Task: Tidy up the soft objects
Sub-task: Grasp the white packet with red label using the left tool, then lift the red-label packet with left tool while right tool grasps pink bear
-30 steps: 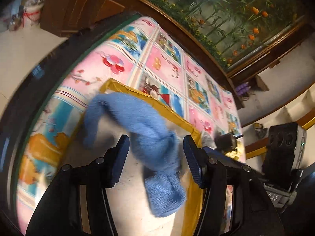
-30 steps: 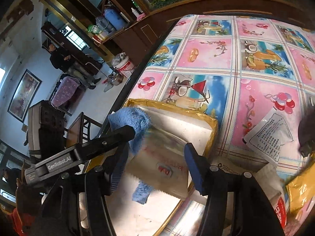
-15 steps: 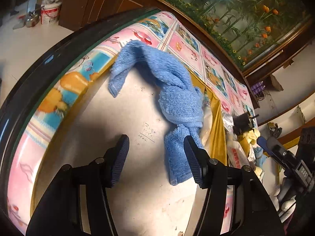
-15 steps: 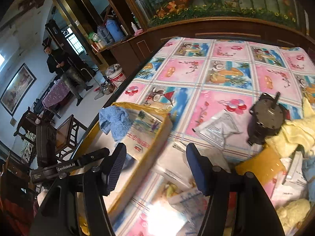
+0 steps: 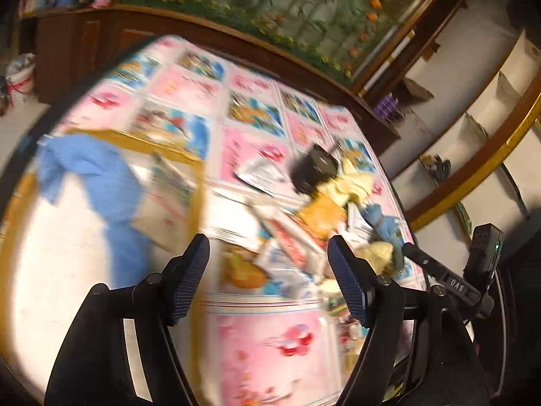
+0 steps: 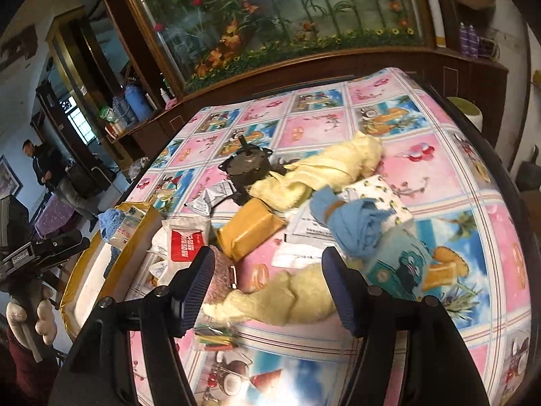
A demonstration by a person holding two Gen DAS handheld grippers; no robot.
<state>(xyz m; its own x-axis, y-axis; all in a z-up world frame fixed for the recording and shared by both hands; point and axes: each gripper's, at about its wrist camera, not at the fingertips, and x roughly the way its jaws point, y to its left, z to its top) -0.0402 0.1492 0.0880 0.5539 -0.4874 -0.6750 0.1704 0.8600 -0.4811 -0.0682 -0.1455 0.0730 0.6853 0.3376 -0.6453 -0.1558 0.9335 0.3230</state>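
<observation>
- Here, the left gripper (image 5: 268, 270) has its fingers spread wide with nothing between them. It hangs over the worktop (image 5: 270, 345), which has a pink and blue picture cloth on it.
- The left view is blurry. A blue towel (image 5: 101, 186) lies in the white tray with a gold rim (image 5: 135, 138), at the left side.
- The right gripper (image 6: 268, 286) is also spread wide and holds nothing. It hangs just above a fluffy yellow cloth (image 6: 284, 299) that lies on the worktop near its fingers.
- A rolled blue cloth (image 6: 358, 223) sits just behind the right finger, on top of a white cloth with little prints (image 6: 382, 189).
- A long pale yellow towel (image 6: 324, 172) lies farther back, touching a dark round motor (image 6: 248, 169).
- A tan packet (image 6: 248, 230) and a white bag with a red label (image 6: 184, 240) lie between the tray and the cloths.
- A small bunch of colored strips (image 6: 216, 340) lies at the front, by the left finger of the right gripper.
</observation>
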